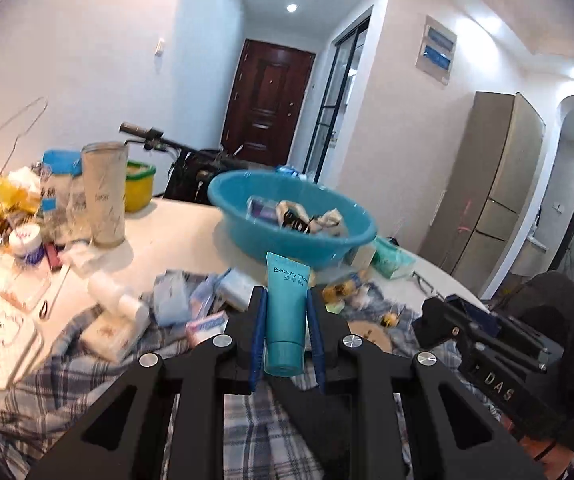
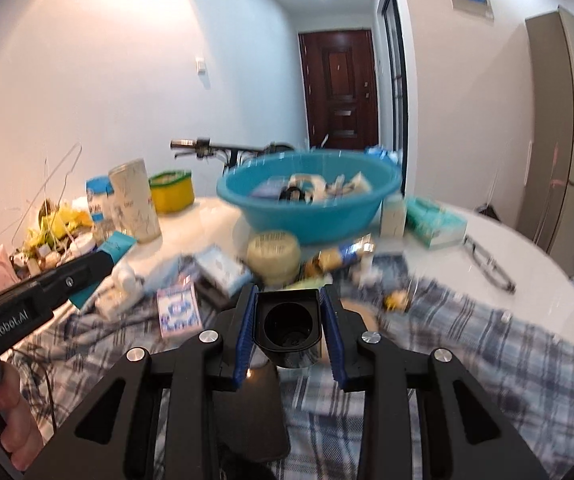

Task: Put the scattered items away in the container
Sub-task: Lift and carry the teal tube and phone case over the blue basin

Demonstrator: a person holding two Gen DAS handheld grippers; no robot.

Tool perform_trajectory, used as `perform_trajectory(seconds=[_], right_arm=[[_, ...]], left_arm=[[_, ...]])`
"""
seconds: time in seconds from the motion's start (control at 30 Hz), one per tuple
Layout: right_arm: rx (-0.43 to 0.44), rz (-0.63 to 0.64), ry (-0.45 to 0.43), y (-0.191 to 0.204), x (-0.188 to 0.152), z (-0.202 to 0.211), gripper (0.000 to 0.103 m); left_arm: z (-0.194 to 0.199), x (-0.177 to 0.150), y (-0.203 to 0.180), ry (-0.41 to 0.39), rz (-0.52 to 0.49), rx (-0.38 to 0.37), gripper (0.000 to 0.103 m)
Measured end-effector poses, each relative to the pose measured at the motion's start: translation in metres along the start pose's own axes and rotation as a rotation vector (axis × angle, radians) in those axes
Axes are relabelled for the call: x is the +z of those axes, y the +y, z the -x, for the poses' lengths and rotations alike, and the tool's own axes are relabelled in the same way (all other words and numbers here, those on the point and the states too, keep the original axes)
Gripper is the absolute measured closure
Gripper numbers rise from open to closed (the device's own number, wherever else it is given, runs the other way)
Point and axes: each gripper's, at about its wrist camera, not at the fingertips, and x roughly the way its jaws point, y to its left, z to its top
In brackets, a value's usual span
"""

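Observation:
My left gripper (image 1: 286, 300) is shut on a teal squeeze tube (image 1: 285, 316), cap towards the camera, held above the checked cloth (image 1: 107, 360). Ahead of it stands the blue plastic basin (image 1: 243, 216) with several items inside. My right gripper (image 2: 288, 300) is shut on a black hollow cap-like piece (image 2: 288, 330), its open end facing the camera. The same basin (image 2: 311, 220) stands beyond it. Loose packets, a round yellow tin (image 2: 274, 254) and small boxes lie between grippers and basin. The right gripper's body (image 1: 499, 344) shows at the right of the left wrist view.
A tall pale cup (image 1: 105, 194), jars and a yellow tub (image 1: 139, 186) crowd the table's left. A green tissue pack (image 2: 435, 222) and glasses (image 2: 489, 266) lie right of the basin. A hand (image 2: 11, 432) holds the left gripper's handle. A bicycle handlebar (image 2: 207, 146) stands behind.

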Motion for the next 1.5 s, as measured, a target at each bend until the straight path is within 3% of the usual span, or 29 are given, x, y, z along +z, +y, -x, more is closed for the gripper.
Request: perform_trajectory(seconds=[0.53,1.03,1.37,1.5], right_arm=[[-0.028,0.034,-0.191,-0.004,0.094,0.021,0.072],[-0.048,-0.007,-0.346,-0.016,0.178,0.007,0.072],[-0.042,-0.024,-0.371,-0.026,0.199,-0.026,0.072],[-0.044,-0.009,-0.365,-0.027,0.199,-0.042,0.072]], left_arm=[[0.003,0.068,-0.029,-0.147,-0.097,-0.019,0.081],[-0.031,0.148,-0.038,-0.245,-0.072,-0.063,0.081],[-0.07,0.175,-0.045,-0.29,-0.08,-0.09,0.081],[-0.094,0.182,-0.044,-0.275,-0.072,-0.092,0.081]])
